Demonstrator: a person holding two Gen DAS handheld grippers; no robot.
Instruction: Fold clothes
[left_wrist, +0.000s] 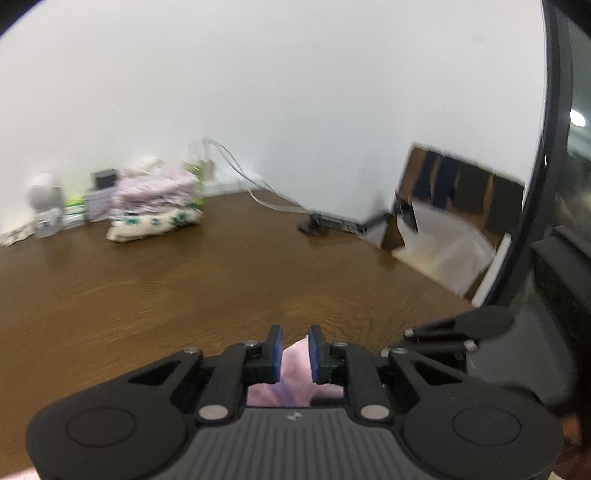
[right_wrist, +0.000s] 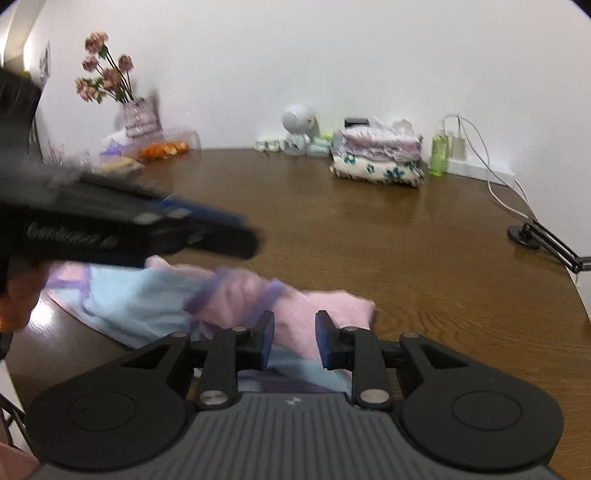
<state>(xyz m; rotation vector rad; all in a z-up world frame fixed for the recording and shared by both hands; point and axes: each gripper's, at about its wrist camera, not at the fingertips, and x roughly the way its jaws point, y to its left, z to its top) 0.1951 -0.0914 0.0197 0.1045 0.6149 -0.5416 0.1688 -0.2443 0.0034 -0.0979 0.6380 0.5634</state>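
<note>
A pink and light-blue garment (right_wrist: 343, 306) with purple trim lies crumpled on the brown table (right_wrist: 369, 229), near its front edge. My right gripper (right_wrist: 295, 314) hovers just over the pink part, its blue pads apart and the cloth showing between them untouched. My left gripper (right_wrist: 251, 240) reaches in from the left, blurred, above the garment's left end. In the left wrist view its pads (left_wrist: 277, 350) stand a narrow gap apart with a pink fold (left_wrist: 291, 373) of the garment bunched between them, so my left gripper (left_wrist: 295, 328) is shut on the cloth.
A stack of folded clothes (right_wrist: 376, 158) sits at the back by the wall, beside a green bottle (right_wrist: 439, 151) and a white figurine (right_wrist: 297, 122). A vase of flowers (right_wrist: 110, 85) stands back left. A black stand base (right_wrist: 524, 234) and a cable occupy the right.
</note>
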